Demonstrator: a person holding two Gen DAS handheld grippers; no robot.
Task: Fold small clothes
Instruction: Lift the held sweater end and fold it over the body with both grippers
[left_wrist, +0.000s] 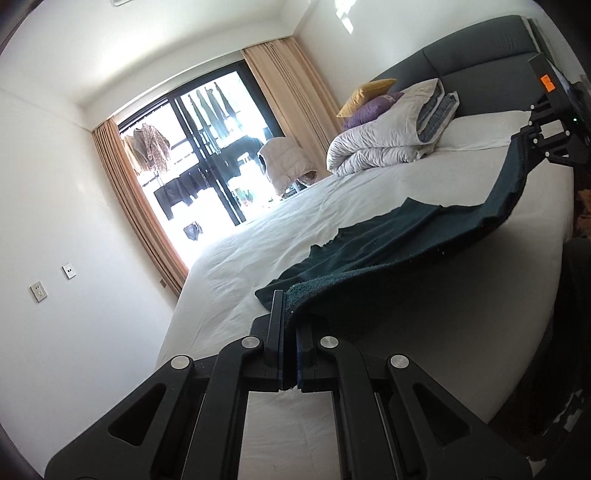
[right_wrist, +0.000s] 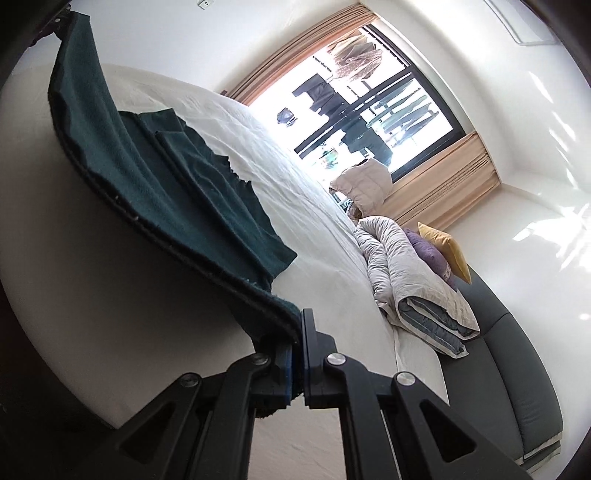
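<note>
A dark green knit garment (left_wrist: 388, 243) is stretched in the air between both grippers, its far edge still lying on the white bed (left_wrist: 258, 258). My left gripper (left_wrist: 286, 306) is shut on one corner of the garment near the bottom of the left wrist view. At the right edge of that view, my right gripper (left_wrist: 528, 136) holds the other corner. In the right wrist view the right gripper (right_wrist: 299, 325) is shut on the garment (right_wrist: 177, 184), which runs up to the left gripper (right_wrist: 61, 22) at the top left corner.
A folded pale quilt (left_wrist: 384, 140) with a purple pillow (left_wrist: 365, 110) and a yellow pillow (left_wrist: 365, 94) lies against the dark grey headboard (left_wrist: 480, 62). Beyond the bed stand a glass door (left_wrist: 207, 155), beige curtains (left_wrist: 295, 92) and hanging laundry.
</note>
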